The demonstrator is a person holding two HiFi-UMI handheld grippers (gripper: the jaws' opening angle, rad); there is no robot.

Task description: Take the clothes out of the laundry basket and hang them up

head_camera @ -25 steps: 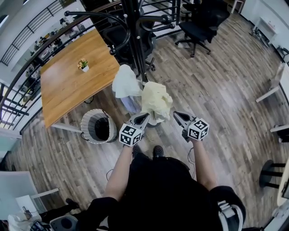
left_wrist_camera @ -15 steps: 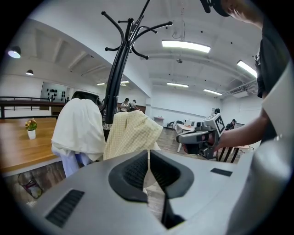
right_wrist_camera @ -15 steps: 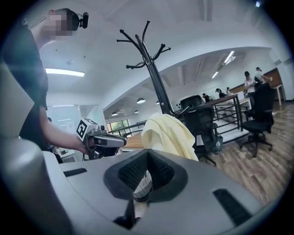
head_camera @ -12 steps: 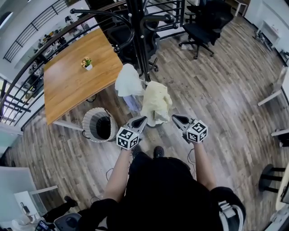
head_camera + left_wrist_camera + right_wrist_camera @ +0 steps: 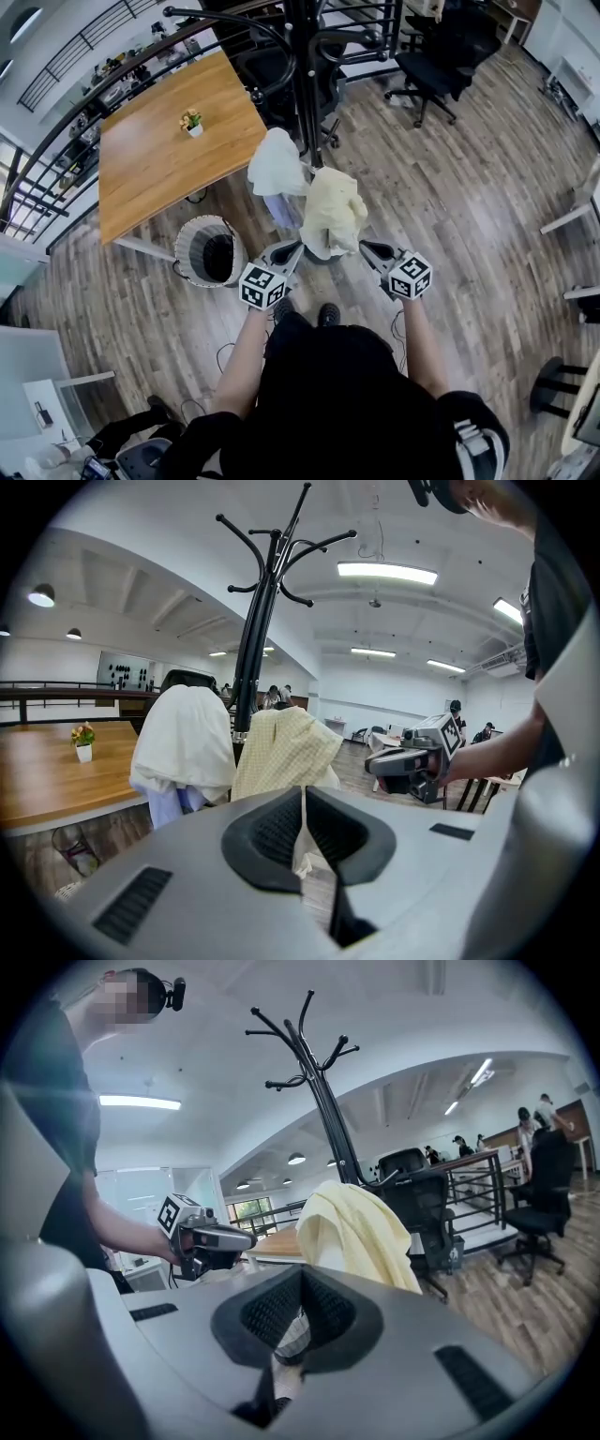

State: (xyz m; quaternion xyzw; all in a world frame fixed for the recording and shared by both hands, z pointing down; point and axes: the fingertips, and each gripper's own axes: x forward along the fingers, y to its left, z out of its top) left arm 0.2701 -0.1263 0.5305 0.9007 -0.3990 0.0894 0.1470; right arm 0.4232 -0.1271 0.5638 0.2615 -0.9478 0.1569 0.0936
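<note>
Two garments are hanging on the coat rack point(image 5: 305, 84): a white garment point(image 5: 277, 164) on the left and a yellow garment point(image 5: 333, 211) just right of it. The left gripper point(image 5: 292, 246) is clamping its fingers on the yellow hem. The right gripper point(image 5: 366, 247) is keeping its fingers together nearby. One laundry basket point(image 5: 187, 253) is standing left by the worktop point(image 5: 169, 159), and open floor point(image 5: 469, 206) is lying right.

Coat rack point(image 5: 307, 94) — top cut off at the head view's 12 o'clock edge; foot hidden behind the yellow garment point(image 5: 333, 211). Laundry basket point(image 5: 187, 262), at 8 o'clock of that garment — interior dark, contents not determinable. White garment point(image 5: 275, 161) conceals its hook.
</note>
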